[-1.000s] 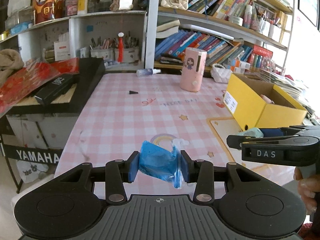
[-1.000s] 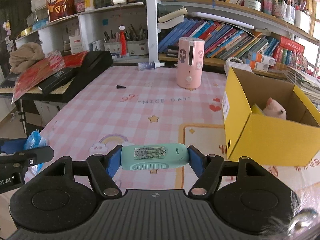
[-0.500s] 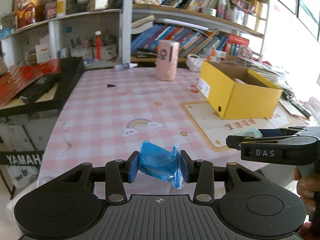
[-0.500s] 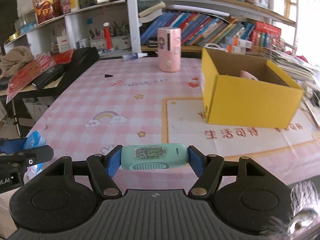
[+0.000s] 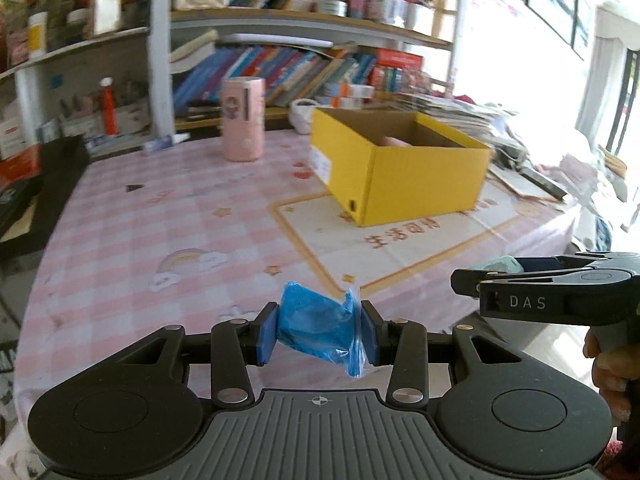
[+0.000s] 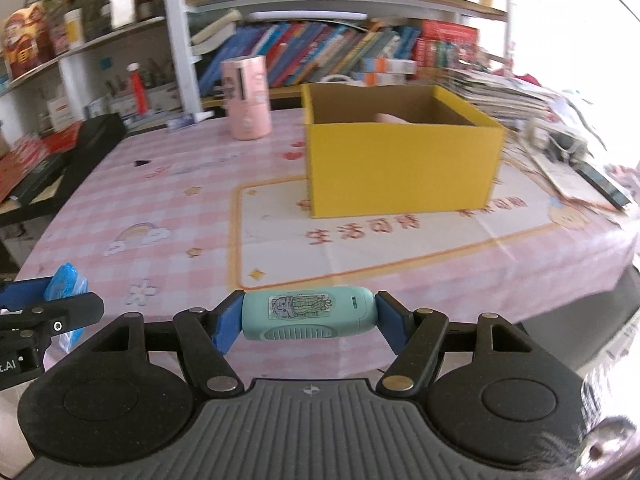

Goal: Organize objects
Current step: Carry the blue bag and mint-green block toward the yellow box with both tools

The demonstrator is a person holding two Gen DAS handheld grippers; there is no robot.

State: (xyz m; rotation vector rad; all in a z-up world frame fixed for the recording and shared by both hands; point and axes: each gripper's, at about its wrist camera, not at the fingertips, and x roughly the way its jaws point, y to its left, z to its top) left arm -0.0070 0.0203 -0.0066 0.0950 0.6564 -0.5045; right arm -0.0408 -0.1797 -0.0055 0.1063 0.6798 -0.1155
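My left gripper (image 5: pixel 319 332) is shut on a blue plastic-wrapped packet (image 5: pixel 316 326), held over the near edge of the pink checked table (image 5: pixel 180 224). My right gripper (image 6: pixel 308 318) is shut on a mint-green oblong device (image 6: pixel 308 316) with a cartoon sticker, also over the near edge. An open yellow cardboard box (image 6: pixel 400 160) stands ahead on the table with something pink inside; it also shows in the left wrist view (image 5: pixel 400 164). The right gripper shows at the right of the left wrist view (image 5: pixel 540 292), the left gripper with its packet (image 6: pixel 66 284) at the left of the right wrist view.
A pink cylinder (image 6: pixel 246 98) stands at the back of the table beside a small bottle lying down (image 5: pixel 164 143). A black keyboard (image 6: pixel 60 172) lies off the left edge. Bookshelves (image 6: pixel 340 48) line the back. Stacked papers (image 6: pixel 560 152) lie to the right of the box.
Both grippers have swung to the right and backed off from the table, still holding their objects. The yellow box has shifted toward the middle of both views.
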